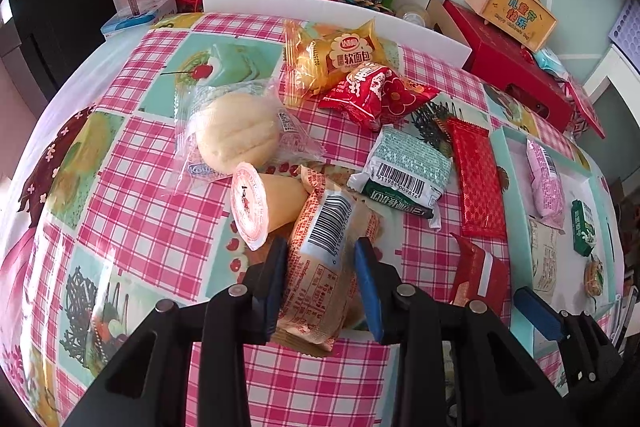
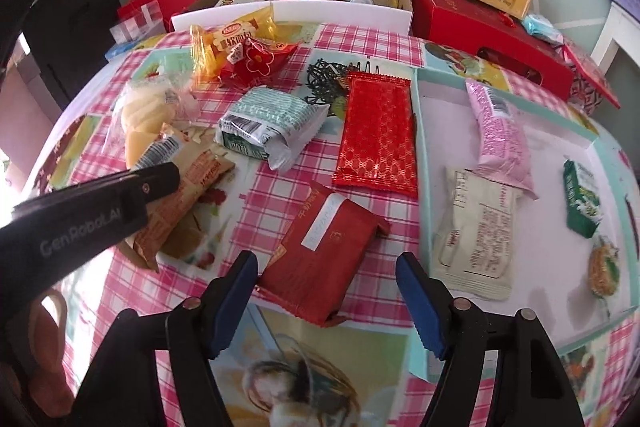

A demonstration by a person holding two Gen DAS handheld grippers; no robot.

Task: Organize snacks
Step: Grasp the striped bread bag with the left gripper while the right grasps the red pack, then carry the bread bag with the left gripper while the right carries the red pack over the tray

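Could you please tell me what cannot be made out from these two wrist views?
- Left wrist view: the orange packet has its lower end hidden behind the left gripper.
- Right wrist view: the tray is cut off by the right edge.
- Both views: packet print too small.

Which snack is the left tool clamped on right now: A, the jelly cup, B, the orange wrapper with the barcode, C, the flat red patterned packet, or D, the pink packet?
B: in the left wrist view the left tool has its blue pads pressed against both sides of the orange wrapper with the barcode, while the other snacks lie apart on the table.
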